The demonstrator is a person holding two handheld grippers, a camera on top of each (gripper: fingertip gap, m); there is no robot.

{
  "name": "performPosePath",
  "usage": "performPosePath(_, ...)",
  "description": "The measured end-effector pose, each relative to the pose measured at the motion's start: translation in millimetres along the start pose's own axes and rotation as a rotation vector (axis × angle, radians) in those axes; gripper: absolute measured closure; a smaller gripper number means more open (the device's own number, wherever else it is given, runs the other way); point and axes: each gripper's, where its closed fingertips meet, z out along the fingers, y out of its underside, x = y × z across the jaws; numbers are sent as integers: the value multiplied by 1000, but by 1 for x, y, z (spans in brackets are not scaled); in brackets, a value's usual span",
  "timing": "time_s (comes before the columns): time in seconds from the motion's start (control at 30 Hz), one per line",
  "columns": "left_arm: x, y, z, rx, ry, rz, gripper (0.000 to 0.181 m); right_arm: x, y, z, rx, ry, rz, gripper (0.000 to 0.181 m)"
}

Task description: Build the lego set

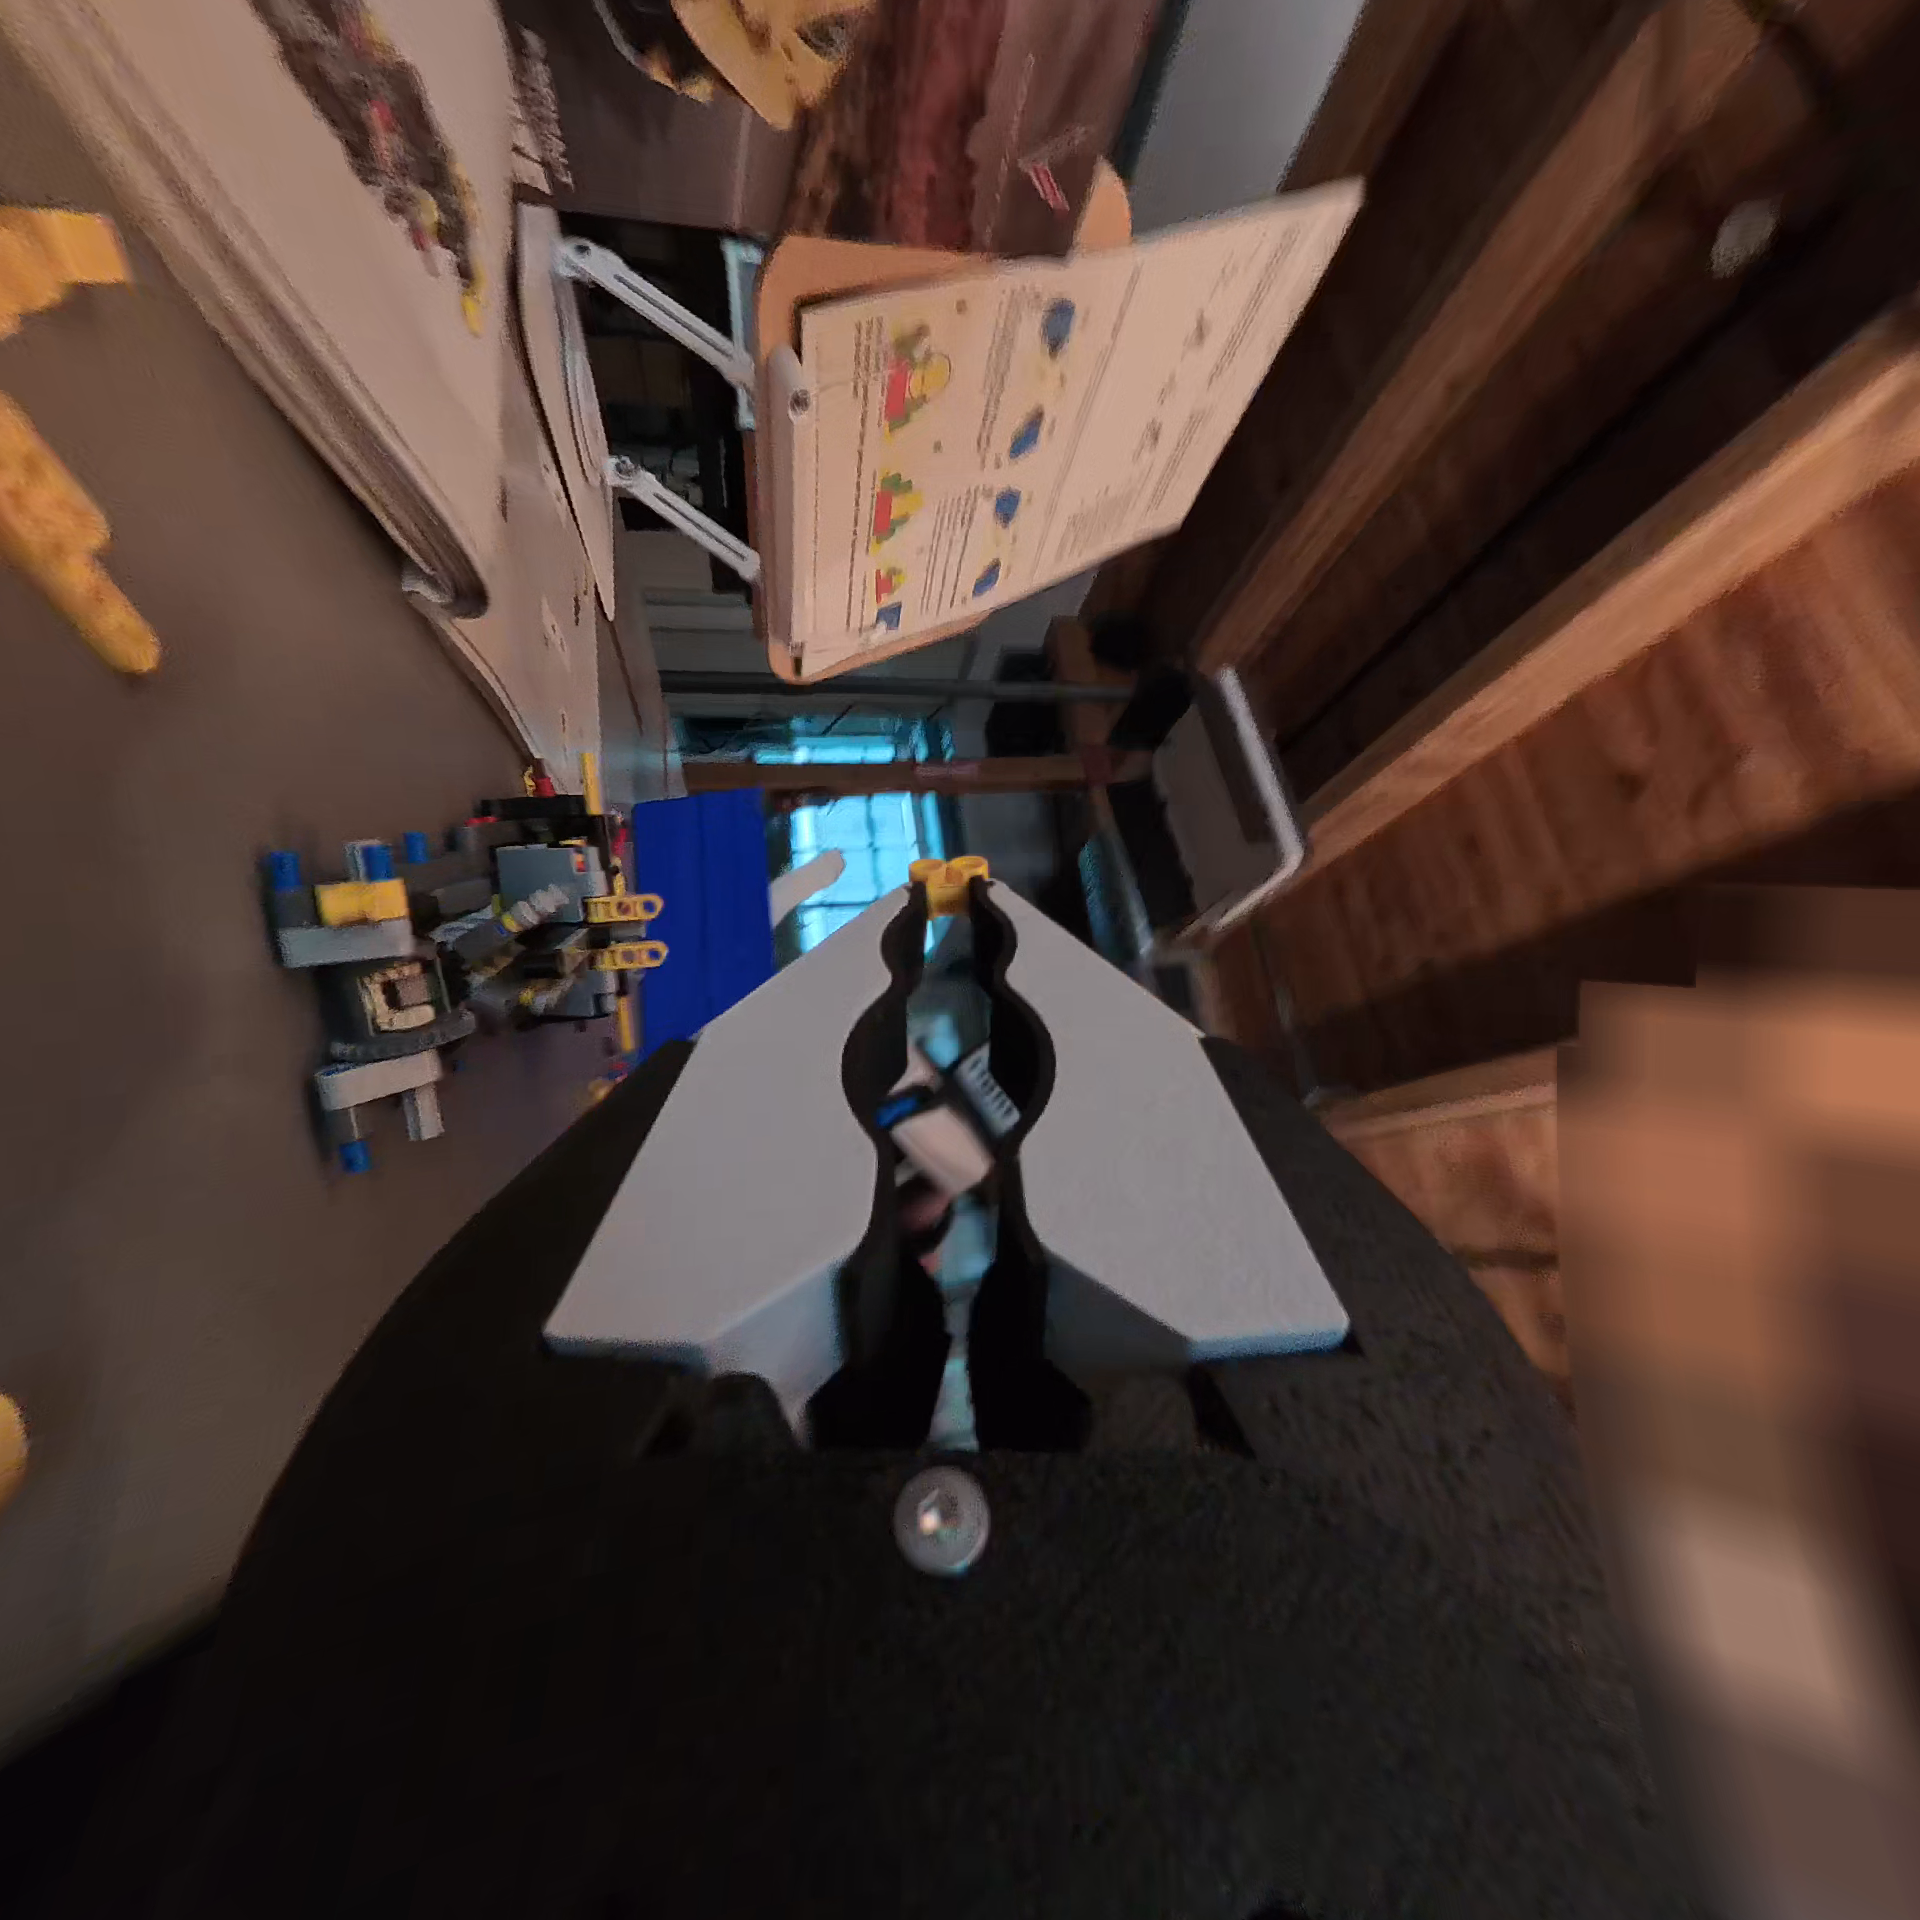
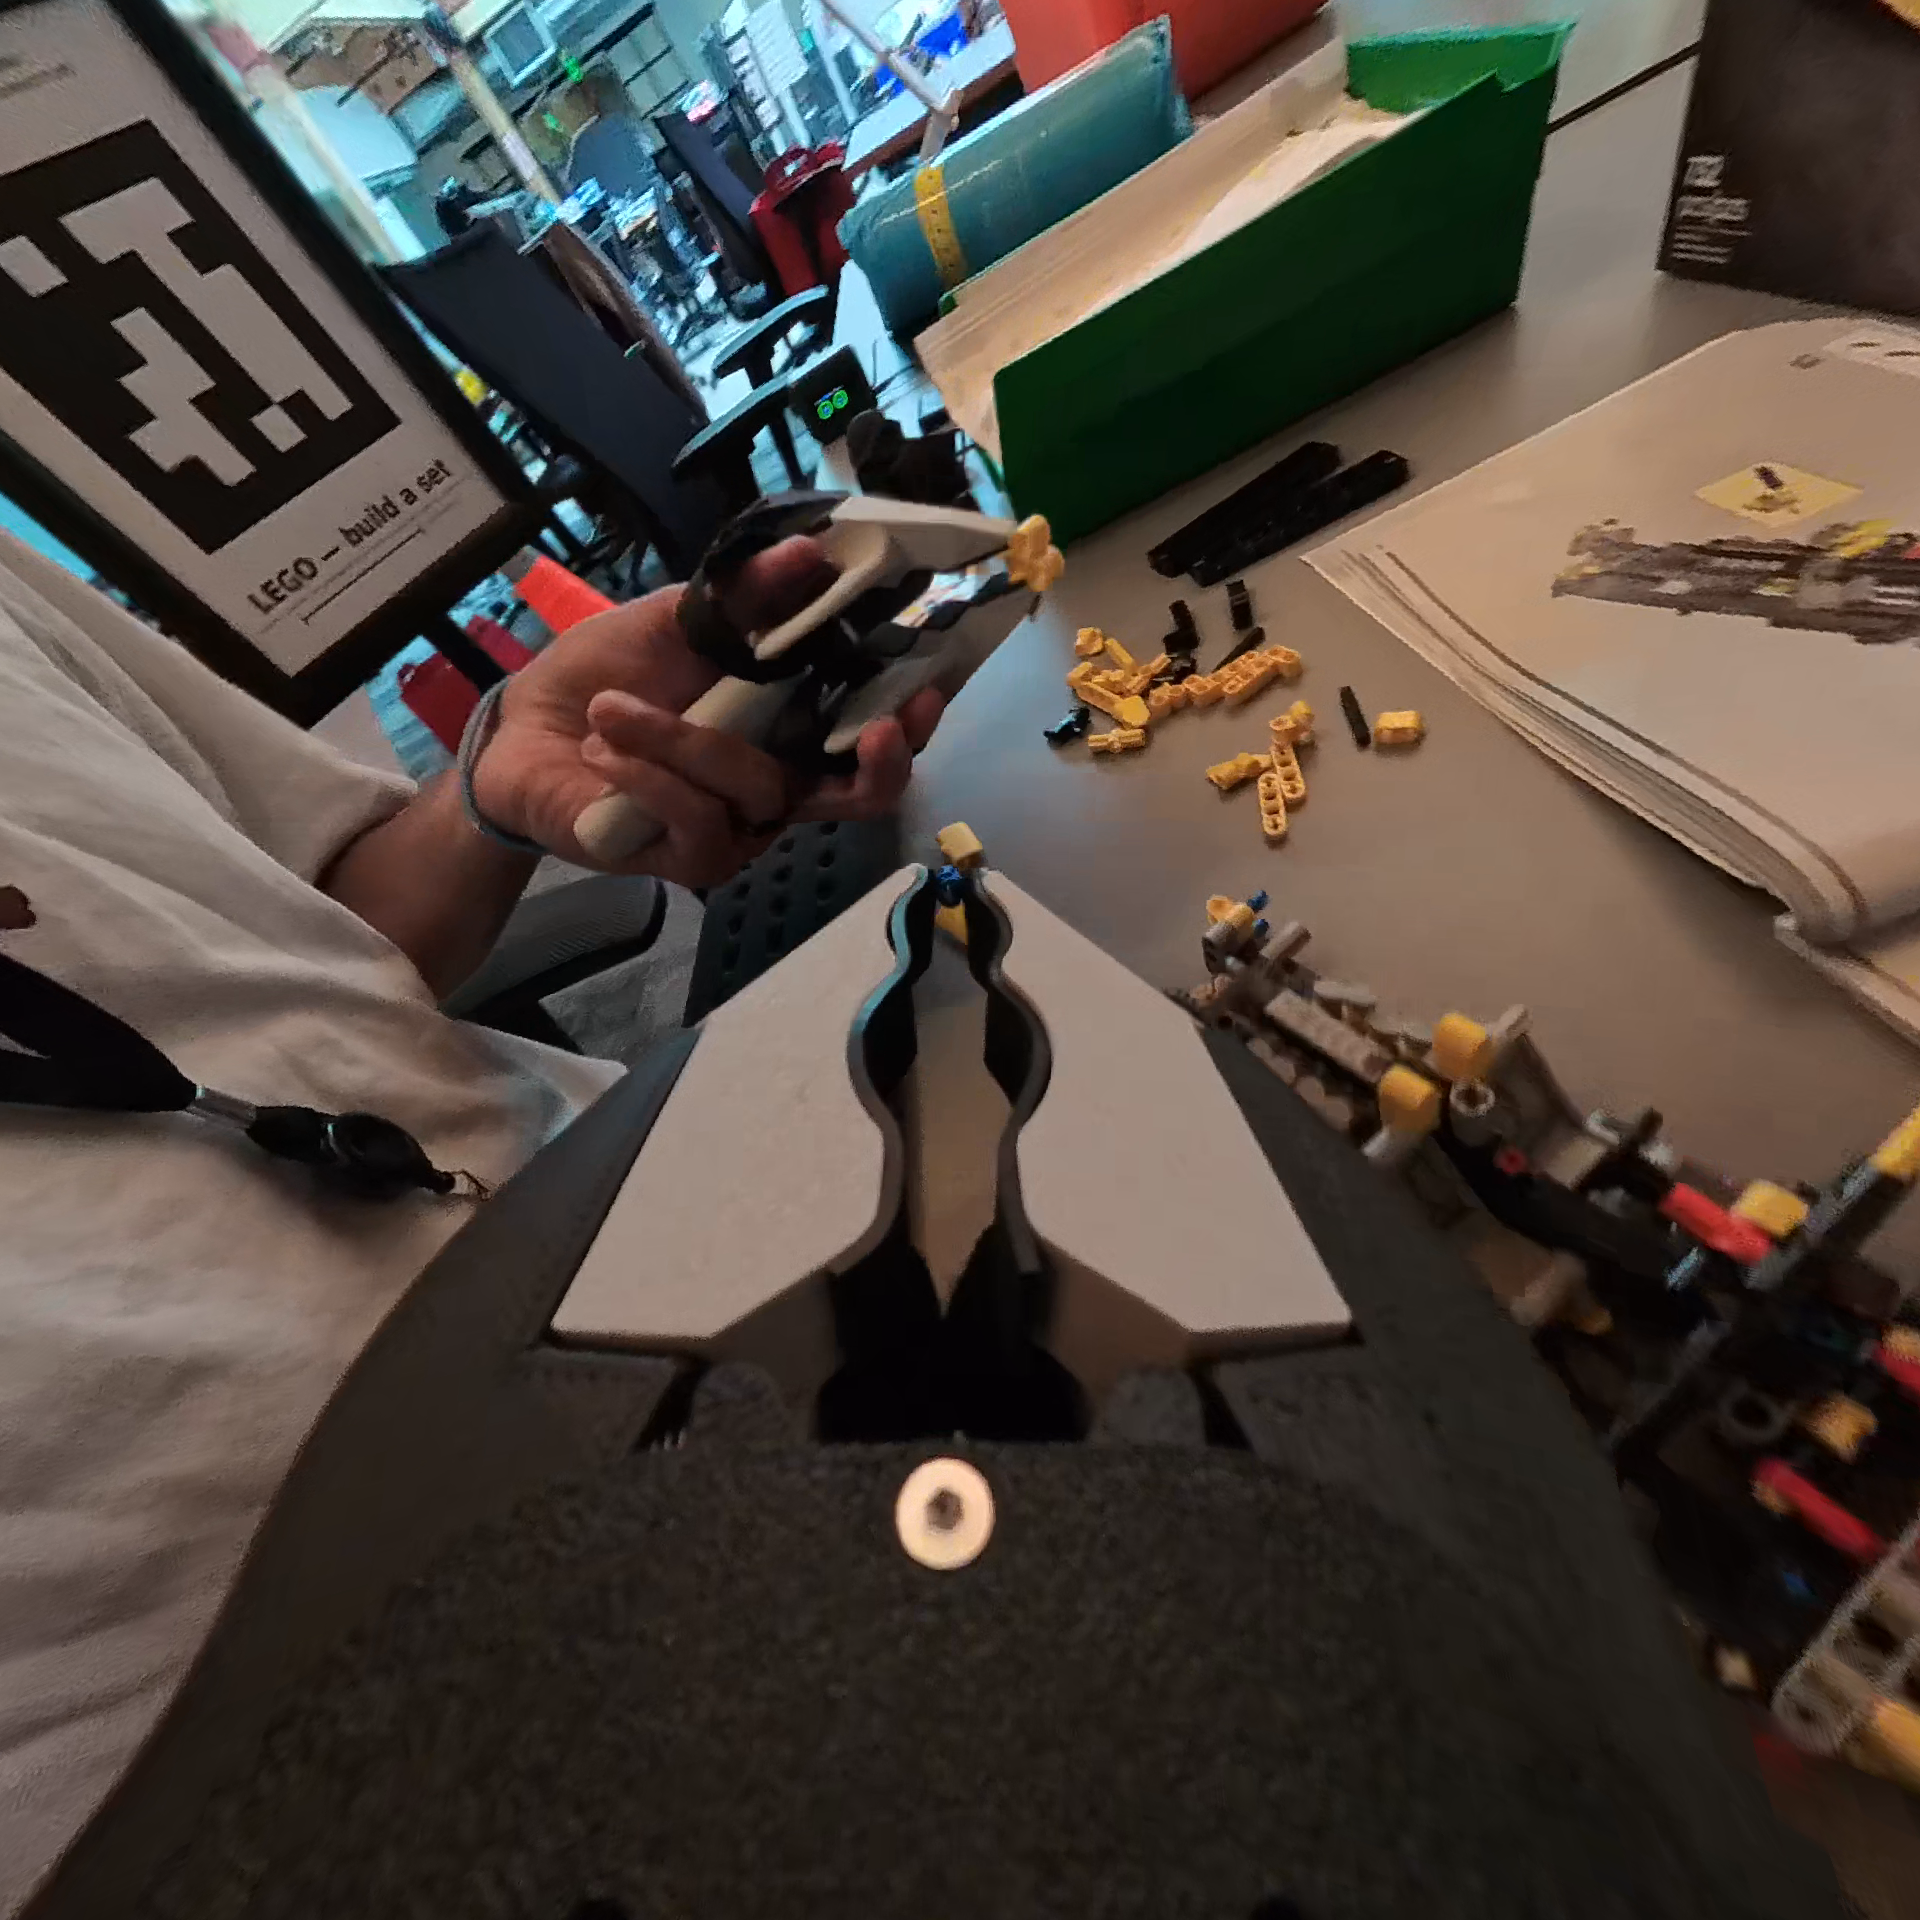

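In the left wrist view my left gripper (image 1: 948, 896) is shut on a small yellow Lego connector (image 1: 948, 881), held up in the air and turned sideways. The same gripper (image 2: 1023, 582) shows in the right wrist view in a person's hand (image 2: 644, 748), with the yellow connector (image 2: 1035, 551) at its tip. My right gripper (image 2: 950, 902) is shut on a small blue pin (image 2: 948, 889) with a yellow piece (image 2: 958, 840) at its far end. It hovers over the table edge, below the left gripper. The grey, black and yellow Lego build (image 2: 1538, 1164) lies to its right and also shows in the left wrist view (image 1: 457, 966).
Loose yellow and black pieces (image 2: 1195, 686) and black beams (image 2: 1278, 509) lie on the grey table (image 2: 1351, 852). An open instruction booklet (image 2: 1662, 665) is at right, a green box (image 2: 1247, 312) behind. A framed marker sign (image 2: 177, 312) stands at left. A sheet on a stand (image 1: 997, 447) is beyond the build. The gap from one gripper's tips to the other's is roughly 11 cm.
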Motion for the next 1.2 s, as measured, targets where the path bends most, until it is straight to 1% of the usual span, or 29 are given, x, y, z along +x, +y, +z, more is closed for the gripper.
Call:
performPosePath(0.03,4,10,3,-64,-5,104,173,1,-5,4,-21,-17,-6,176)
performPosePath(0.07,6,23,5,-147,-23,258,173,1,-11,7,-43,-43,-15,176)
performPosePath(0.1,6,33,6,-203,-56,450,173,-2,-19,9,-58,-85,-24,176)
performPosePath(0.13,8,39,6,-229,-81,654,173,-6,-27,10,-73,-131,-23,177)
performPosePath(0.2,16,50,3,-266,-107,1036,173,-15,-37,11,-119,-203,-20,176)
performPosePath(0.27,19,56,0,-280,-163,1401,173,-21,-41,13,-164,-214,-49,176)
performPosePath(0.3,20,57,-2,-286,-189,1554,173,-23,-41,16,-183,-207,-60,176)
performPosePath(0.33,19,58,-3,-286,-215,1685,173,-25,-42,18,-194,-202,-66,176)
performPosePath(0.4,17,61,-4,-292,-246,1868,173,-28,-45,24,-192,-179,-82,176)
performPosePath(0.5,17,66,-4,-265,-243,1997,173,-28,-45,31,-199,-111,-136,177)
performPosePath(0.6,18,68,-4,-252,-246,2029,173,-31,-39,35,-220,-69,-201,177)
performPosePath(0.73,18,67,-4,-260,-236,2011,173,-32,-38,36,-228,4,-300,177)
performPosePath(0.8,17,66,-5,-261,-237,2012,173,-29,-34,35,-270,53,-356,177)
performPosePath(0.87,17,66,-5,-255,-228,2011,173,-29,-34,36,-279,89,-417,177)
performPosePath(1.0,17,68,-5,-257,-196,1976,173,-32,-36,36,-267,107,-476,177)
performPosePath(1.13,9,69,-5,-287,-255,2155,173,-30,-30,37,-341,142,-508,177)
performPosePath(1.2,6,70,-6,-306,-254,2159,173,-29,-27,38,-362,158,-536,176)
